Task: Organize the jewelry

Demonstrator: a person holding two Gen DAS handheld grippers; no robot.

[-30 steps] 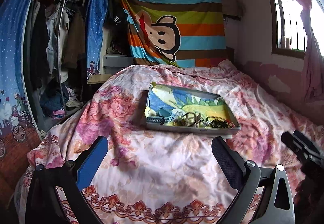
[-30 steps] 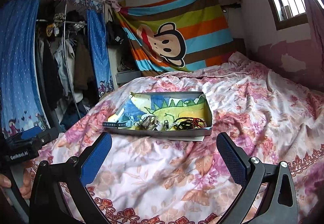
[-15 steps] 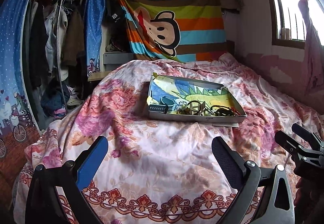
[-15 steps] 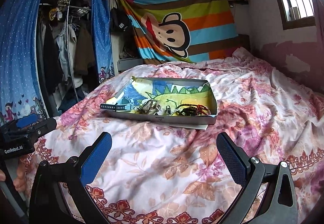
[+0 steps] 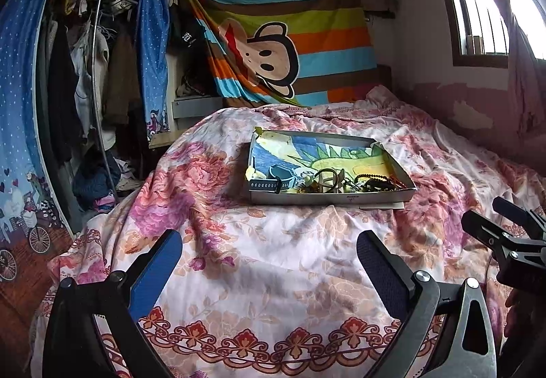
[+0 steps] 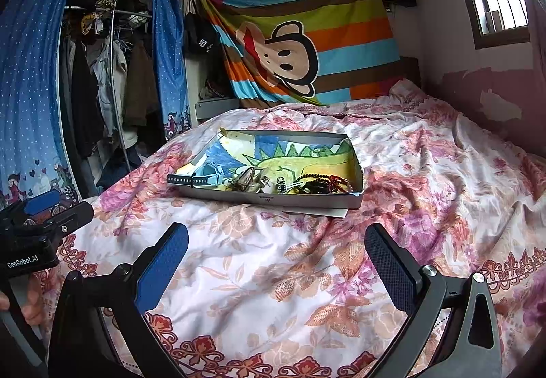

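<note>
shallow box (image 5: 406, 157) sits mid-bed on the floral quilt (image 5: 273, 258), straight ahead of both tongs and well apart from them. its long axis runs left-right across both views. all the jewelry is bunched along the box's near edge: watch (image 5: 273, 181) at the near left corner, strap lying along that edge and poking past the corner in the right wrist view; loose metal pieces (image 5: 327, 178) around the middle; dark beaded bracelets (image 5: 377, 181) and a red strand toward the near right corner. far half of the box is bare, showing a crayon-like dinosaur drawing as liner.

left gripper (image 5: 268, 258) has jaws spread wide, nothing between them, hovering over quilt near the bed's foot edge. right gripper (image 6: 278, 253) the same, wide apart and empty. from the views, the left one lines up more with the watch end, the right one more with the bead end; neither clearly closer.

materials: box is thin grey card, light, likely to slide on soft bedding if nudged. watch strap rubbery and perforated, flat. beads small, round, glossy, strung, will drape. metal bits tangled, shapes too small to tell. quilt is wrinkled, soft, uneven support.

pile fits either unsorted items or items already gathered into the box; can't tell which.
</note>
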